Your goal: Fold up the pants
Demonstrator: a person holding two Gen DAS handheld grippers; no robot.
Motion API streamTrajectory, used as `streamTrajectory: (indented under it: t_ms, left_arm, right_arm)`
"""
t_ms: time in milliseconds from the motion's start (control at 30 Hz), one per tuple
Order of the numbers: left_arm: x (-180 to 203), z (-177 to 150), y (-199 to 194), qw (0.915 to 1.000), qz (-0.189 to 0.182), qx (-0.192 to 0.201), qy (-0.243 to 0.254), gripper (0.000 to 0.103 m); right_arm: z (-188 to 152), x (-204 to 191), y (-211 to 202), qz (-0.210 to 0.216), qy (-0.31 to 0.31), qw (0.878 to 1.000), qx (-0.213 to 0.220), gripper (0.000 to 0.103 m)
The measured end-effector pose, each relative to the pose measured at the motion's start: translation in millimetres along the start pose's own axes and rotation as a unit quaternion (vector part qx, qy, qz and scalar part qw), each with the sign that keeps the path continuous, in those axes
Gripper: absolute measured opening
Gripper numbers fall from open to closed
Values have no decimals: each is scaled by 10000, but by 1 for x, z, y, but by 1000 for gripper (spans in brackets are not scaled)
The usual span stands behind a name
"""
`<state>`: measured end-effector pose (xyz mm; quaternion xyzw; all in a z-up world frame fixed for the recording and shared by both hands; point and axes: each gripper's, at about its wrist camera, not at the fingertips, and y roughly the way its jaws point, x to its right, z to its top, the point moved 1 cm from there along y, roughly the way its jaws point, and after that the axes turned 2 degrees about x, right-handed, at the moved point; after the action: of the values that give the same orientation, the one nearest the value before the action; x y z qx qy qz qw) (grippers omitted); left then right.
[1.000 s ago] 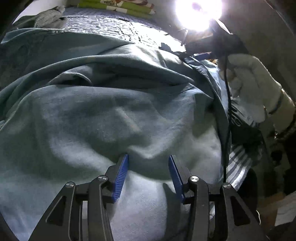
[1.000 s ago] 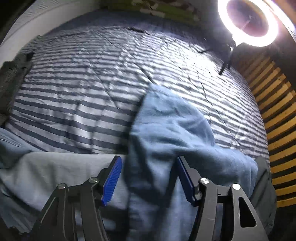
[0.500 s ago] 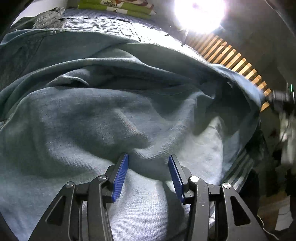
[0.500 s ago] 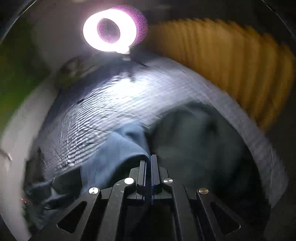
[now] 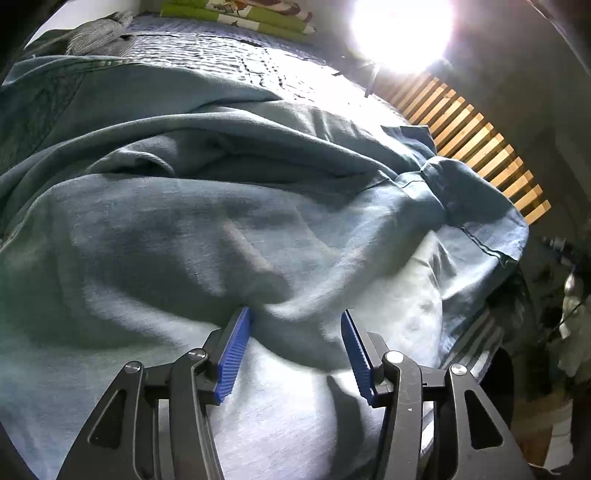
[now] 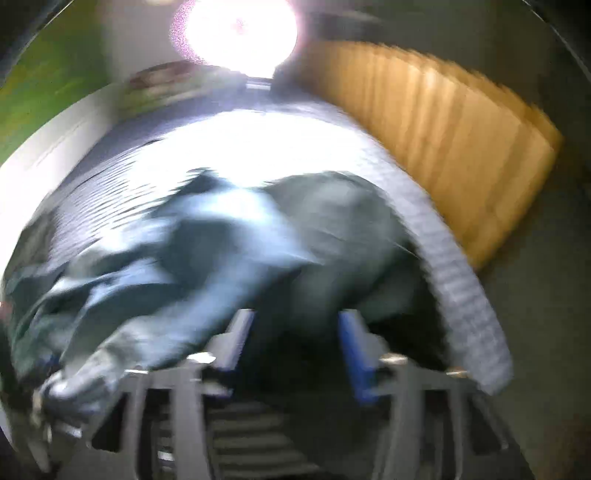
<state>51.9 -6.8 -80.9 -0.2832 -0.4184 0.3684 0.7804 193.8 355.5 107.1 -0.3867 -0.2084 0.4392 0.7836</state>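
The left hand-held gripper is being opened over the soft blue-grey cloth pants; the right hand-held gripper, opening empty, is held above them.

Matt, soft blue cloth pants. Ribbed blue pads on black plastic. Bare wooden slats.

A striped bedspread carries rumpled blue pants and, farther back, a grey garment.
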Motion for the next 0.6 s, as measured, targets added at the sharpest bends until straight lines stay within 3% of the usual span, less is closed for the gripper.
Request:
streamTrajectory:
  t_ms: [67,133,200,333,433,533,600]
  left_arm:
    - [0,0,0,10000,-25,-22,37,56]
    - [0,2,-1,10000,-64,-40,30,57]
    - [1,2,-1,9999,-94,-53,16,58]
    - [1,2,-1,9999,-91,-59,34,58]
    - [2,3,0,9999,-99,-66,40,60]
    - [2,3,1,9999,-121,-58,22,60]
    - [2,3,1,9999,-153,-50,-9,60]
  right_arm:
    - [9,-39,5,-22,-624,9980,36,57]
    - [10,-68,18,64,-930,9954,-228,57]
    - [4,-79,27,163,-882,9948,-485,57]
    - [-13,-82,18,158,-1195,9922,-331,57]
    - [-28,-93,16,372,-1868,9807,-447,57]
    - [-40,-112,14,110,-2798,9594,-349,58]
    - [-45,-122,24,32,-3262,9438,-540,58]
